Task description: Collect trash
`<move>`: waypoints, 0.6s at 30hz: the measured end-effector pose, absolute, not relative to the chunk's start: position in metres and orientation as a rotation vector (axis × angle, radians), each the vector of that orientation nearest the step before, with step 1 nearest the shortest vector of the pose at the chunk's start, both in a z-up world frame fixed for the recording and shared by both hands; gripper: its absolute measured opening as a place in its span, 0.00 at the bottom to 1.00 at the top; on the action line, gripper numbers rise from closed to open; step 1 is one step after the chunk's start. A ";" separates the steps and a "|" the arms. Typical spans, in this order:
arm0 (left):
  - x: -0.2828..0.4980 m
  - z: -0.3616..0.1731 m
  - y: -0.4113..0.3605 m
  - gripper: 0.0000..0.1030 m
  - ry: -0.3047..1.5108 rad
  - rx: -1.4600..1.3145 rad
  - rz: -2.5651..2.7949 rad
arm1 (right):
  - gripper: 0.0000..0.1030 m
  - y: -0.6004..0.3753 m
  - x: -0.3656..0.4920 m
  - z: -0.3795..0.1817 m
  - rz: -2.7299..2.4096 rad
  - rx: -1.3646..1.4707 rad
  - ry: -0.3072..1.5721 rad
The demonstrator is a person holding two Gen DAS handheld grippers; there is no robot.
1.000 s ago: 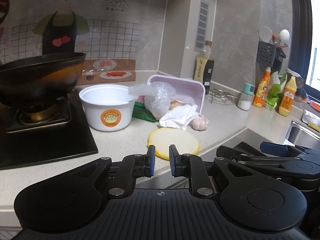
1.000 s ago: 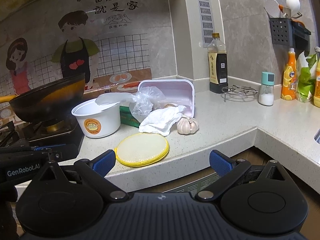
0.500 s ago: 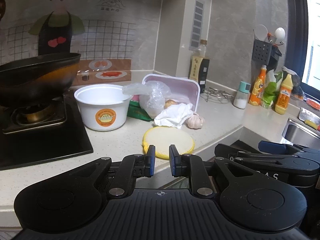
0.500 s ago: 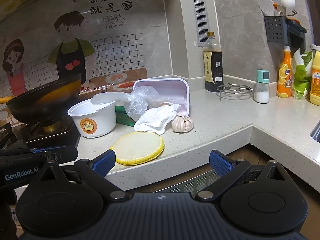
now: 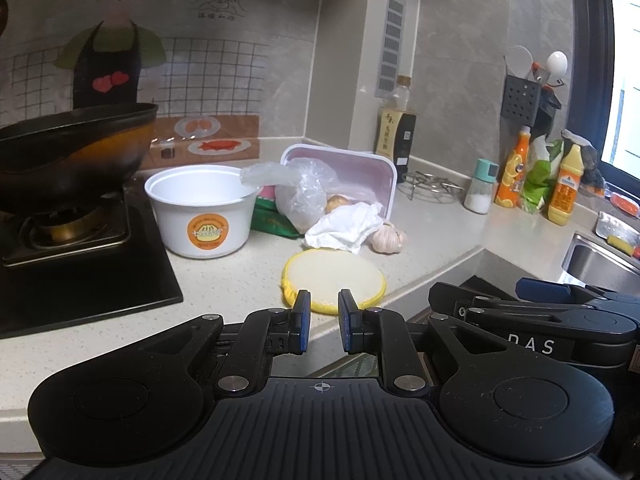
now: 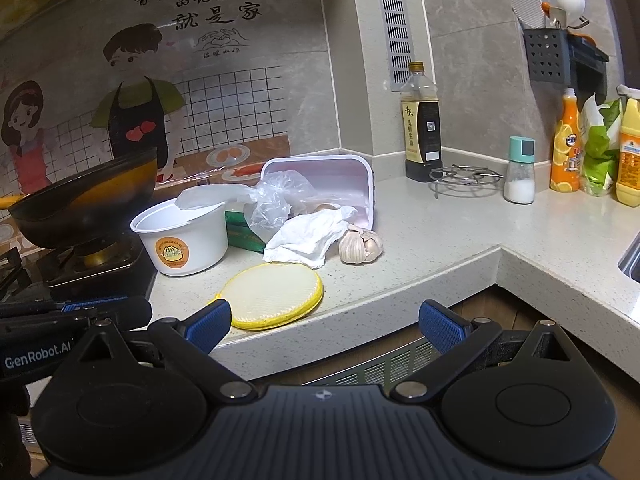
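While your left gripper (image 5: 323, 322) is almost shut on nothing, your right gripper (image 6: 325, 322) is wide open. Both stop short of the counter (image 6: 440, 236), where the tissue (image 6: 308, 236) lies beside the garlic (image 6: 360, 244).

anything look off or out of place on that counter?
Yes. The pink tub lies tipped on its side, a crumpled tissue and clear plastic bag spilling from its mouth. Part of the plastic drapes into the white bowl. A loose garlic bulb sits beside the tissue.
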State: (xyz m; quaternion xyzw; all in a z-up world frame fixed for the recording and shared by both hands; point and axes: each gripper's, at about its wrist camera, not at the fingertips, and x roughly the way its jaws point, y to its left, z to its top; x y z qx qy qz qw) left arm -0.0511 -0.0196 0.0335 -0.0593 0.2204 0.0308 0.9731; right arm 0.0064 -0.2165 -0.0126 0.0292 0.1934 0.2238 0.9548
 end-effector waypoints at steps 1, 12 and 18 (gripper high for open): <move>-0.051 0.033 -0.020 0.18 0.445 -0.119 0.063 | 0.98 -0.217 0.006 -0.013 0.454 0.059 0.392; -0.043 0.026 -0.017 0.18 0.472 -0.137 0.066 | 0.98 -0.217 0.011 -0.014 0.448 0.067 0.398; -0.031 0.024 -0.015 0.18 0.492 -0.136 0.072 | 0.98 -0.217 0.021 -0.016 0.451 0.077 0.402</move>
